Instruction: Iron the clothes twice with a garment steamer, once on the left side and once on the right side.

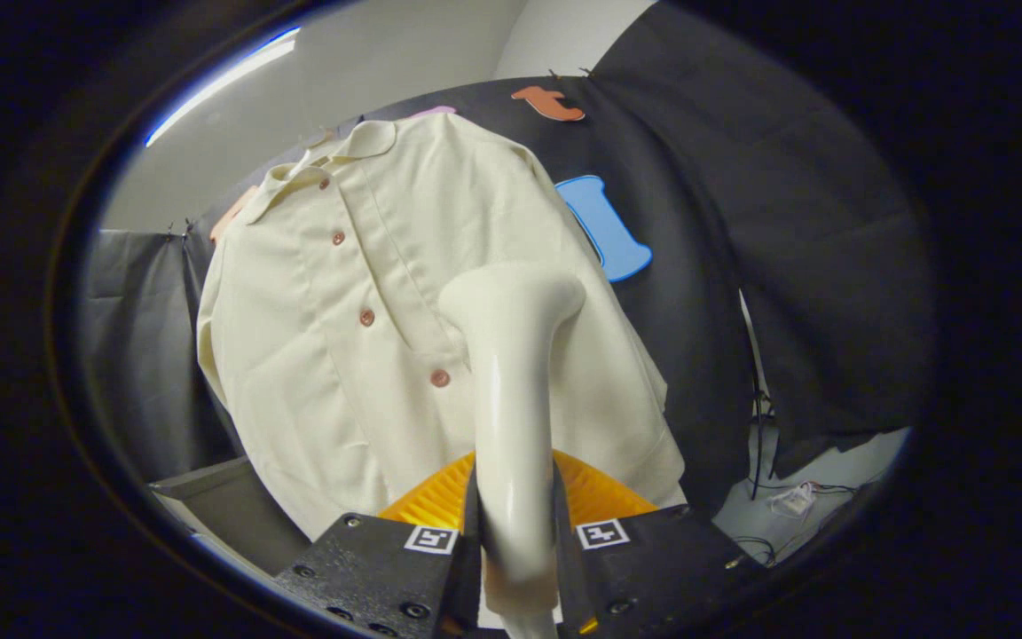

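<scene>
Gripper view: we see our tool (515,546) clamped on the glossy cream plastic garment steamer (511,355), its head at twelve o'clock against the hanging cream buttoned shirt (334,355).

Shirt (369,337): pale cream, plain weave, no print. Its buttons (367,317) reddish brown, a line of them down the placket.

Garment steamer (511,399): glossy ivory, a shade whiter than the shirt, with bright highlights along the handle.

Gripper (515,550): both fingers pressed on the steamer handle; square black-and-white markers (601,533) on the finger mounts.

Ribbed panel (595,493) just beyond the fingers: orange-yellow, fine parallel ridges.

Booth cloth (786,222): black, matte. Room wall (369,62) far behind: off-white. Floor (830,479) to the right: light grey, with thin black cables (755,444).
</scene>
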Action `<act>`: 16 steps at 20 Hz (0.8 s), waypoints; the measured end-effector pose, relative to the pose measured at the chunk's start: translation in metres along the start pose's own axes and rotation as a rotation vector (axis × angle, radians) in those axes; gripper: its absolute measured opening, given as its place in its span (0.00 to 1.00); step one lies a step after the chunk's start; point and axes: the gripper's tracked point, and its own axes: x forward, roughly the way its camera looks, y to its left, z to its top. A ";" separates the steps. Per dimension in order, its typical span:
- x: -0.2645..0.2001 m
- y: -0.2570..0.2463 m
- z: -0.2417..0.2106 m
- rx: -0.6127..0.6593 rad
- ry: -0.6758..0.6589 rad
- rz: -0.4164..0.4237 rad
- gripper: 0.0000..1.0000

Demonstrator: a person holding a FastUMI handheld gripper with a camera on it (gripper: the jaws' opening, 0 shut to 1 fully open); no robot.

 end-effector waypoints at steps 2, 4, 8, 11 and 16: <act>-0.003 -0.007 -0.013 0.012 0.021 -0.014 0.34; -0.007 -0.012 -0.025 0.030 0.041 -0.026 0.34; -0.012 -0.021 -0.044 0.072 0.067 -0.059 0.34; -0.019 -0.025 -0.055 0.086 0.081 -0.076 0.34; -0.038 -0.026 -0.067 0.109 0.108 -0.106 0.34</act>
